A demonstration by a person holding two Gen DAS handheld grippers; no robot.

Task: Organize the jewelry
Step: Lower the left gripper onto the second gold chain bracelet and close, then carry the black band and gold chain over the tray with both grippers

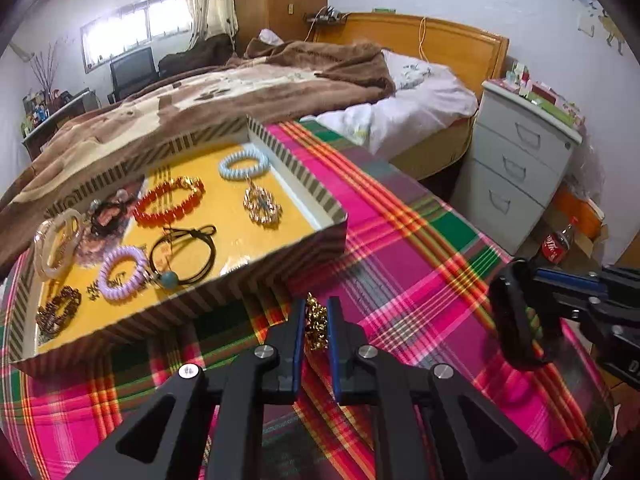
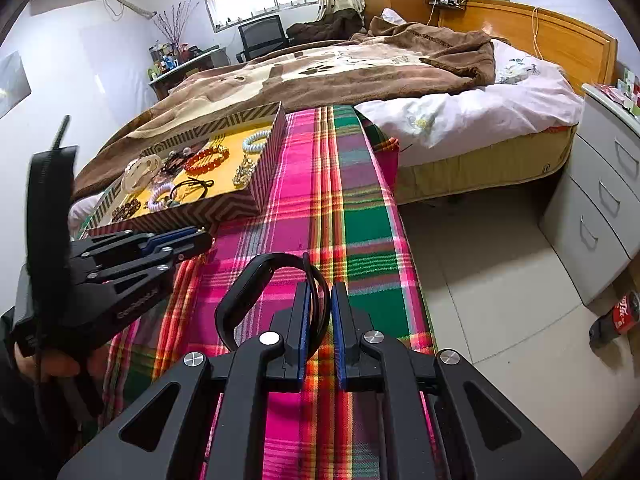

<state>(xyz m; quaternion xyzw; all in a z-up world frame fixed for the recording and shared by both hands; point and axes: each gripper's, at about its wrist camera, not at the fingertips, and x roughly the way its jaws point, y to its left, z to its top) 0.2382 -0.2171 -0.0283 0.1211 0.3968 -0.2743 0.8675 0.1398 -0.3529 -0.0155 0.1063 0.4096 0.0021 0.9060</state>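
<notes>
A striped box (image 1: 280, 252) with a yellow floor sits on the plaid cloth and holds several bracelets and hair ties, among them a red bead bracelet (image 1: 168, 202) and a lilac coil tie (image 1: 122, 274). My left gripper (image 1: 316, 320) is shut on a gold chain piece (image 1: 316, 322), just in front of the box's near wall. My right gripper (image 2: 320, 304) is shut on a black wristband (image 2: 248, 280) and holds it over the cloth, right of the left gripper (image 2: 200, 238). The box also shows in the right wrist view (image 2: 200, 210).
The plaid-covered table (image 2: 352, 216) is narrow; its right edge drops to a tiled floor (image 2: 500, 280). A bed (image 2: 360, 68) lies behind. A white drawer cabinet (image 1: 516, 168) and a cola bottle (image 2: 620, 314) stand at the right.
</notes>
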